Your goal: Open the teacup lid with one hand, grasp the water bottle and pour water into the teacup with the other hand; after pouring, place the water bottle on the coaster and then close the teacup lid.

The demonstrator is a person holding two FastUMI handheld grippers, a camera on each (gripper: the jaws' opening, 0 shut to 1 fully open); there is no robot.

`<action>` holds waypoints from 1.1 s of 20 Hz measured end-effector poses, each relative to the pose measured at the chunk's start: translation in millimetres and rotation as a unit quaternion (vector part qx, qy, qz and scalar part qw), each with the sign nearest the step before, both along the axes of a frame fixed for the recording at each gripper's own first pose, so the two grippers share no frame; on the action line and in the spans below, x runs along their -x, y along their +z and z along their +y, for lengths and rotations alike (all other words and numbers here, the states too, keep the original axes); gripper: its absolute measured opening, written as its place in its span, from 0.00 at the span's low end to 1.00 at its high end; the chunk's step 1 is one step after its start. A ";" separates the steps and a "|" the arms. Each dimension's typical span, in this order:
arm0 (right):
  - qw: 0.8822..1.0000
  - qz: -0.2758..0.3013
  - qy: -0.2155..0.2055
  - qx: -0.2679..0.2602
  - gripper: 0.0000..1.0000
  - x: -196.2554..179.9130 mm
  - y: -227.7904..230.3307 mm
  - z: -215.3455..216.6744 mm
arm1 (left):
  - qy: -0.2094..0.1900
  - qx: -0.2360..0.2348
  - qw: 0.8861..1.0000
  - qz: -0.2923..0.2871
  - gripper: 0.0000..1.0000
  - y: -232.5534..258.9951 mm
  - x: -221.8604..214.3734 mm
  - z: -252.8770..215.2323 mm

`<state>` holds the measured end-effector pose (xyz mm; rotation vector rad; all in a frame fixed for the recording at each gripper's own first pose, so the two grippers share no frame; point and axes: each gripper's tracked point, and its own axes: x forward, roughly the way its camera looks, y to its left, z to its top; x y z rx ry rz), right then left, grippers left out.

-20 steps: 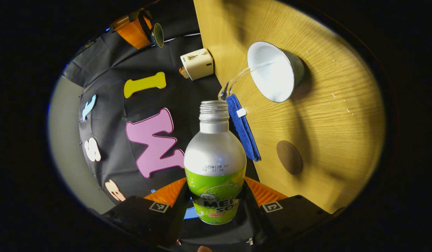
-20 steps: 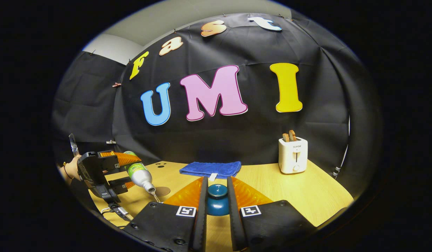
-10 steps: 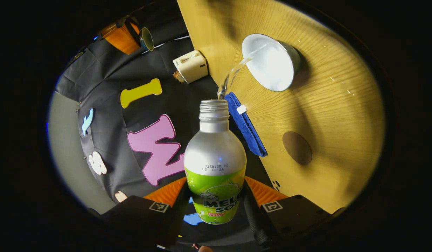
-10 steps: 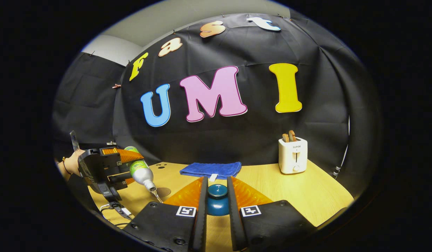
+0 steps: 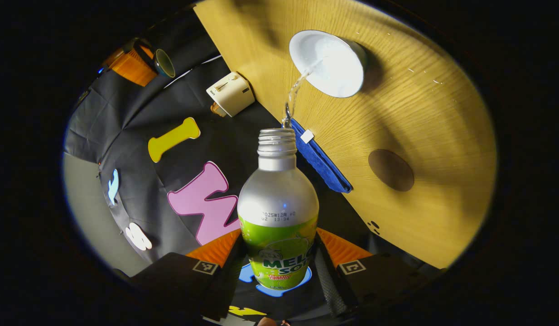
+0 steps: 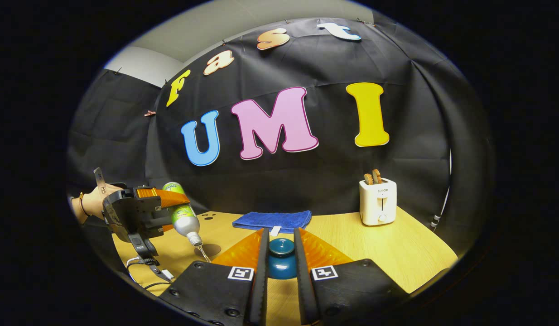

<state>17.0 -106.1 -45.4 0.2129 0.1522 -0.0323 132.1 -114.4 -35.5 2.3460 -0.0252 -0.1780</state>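
OK, on the readable stuff: I see the water bottle (image 5: 278, 213) has a green label with a date code stamped on its bare silver shoulder; the rig rules keep me from reading those off. My left gripper (image 5: 278, 253) has both fingers clamped on the bottle's labelled lower body, cap off, neck tipped toward the teacup (image 5: 328, 63). A thin stream of water (image 5: 294, 93) runs from the mouth into the white, open cup, which sits on the wooden table (image 5: 433, 136). The round brown coaster (image 5: 391, 170) lies bare on the table, well apart from the cup, with a folded blue cloth (image 5: 322, 160) near the far edge. My right gripper (image 6: 279, 253) has its fingers closed in on the dark blue teacup lid (image 6: 281, 258), pinched between them and held above the table. In the right gripper view I see the left gripper off to the left, a hand (image 6: 91, 201) behind it. A white toaster (image 6: 378, 201) stands at the back right with toast in its slots.
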 end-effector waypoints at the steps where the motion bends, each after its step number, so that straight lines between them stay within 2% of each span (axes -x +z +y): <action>1: 1.000 0.000 -0.001 -0.001 0.32 0.2 0.6 -0.5 | -0.005 -0.014 1.000 -0.002 0.82 1.9 0.9 -3.2; 11: 1.000 -0.005 0.001 -0.004 0.32 1.5 3.3 1.0 | -0.048 -0.122 0.991 -0.015 0.82 15.5 3.8 -36.4; 14: 1.000 -0.007 0.001 -0.005 0.32 1.7 4.6 0.7 | -0.061 -0.128 0.990 -0.019 0.82 18.2 5.8 -50.9; 19: 1.000 -0.009 -0.001 -0.006 0.32 2.3 6.2 -1.8 | -0.064 -0.095 0.993 -0.010 0.81 9.0 5.8 -52.4; 20: 1.000 -0.008 -0.001 -0.006 0.32 2.1 6.4 -2.7 | -0.062 -0.066 0.996 -0.003 0.81 3.5 6.4 -50.5; 22: 1.000 -0.007 -0.003 -0.006 0.32 2.3 4.8 -3.6 | -0.055 0.027 0.998 0.023 0.82 -12.3 11.3 -45.4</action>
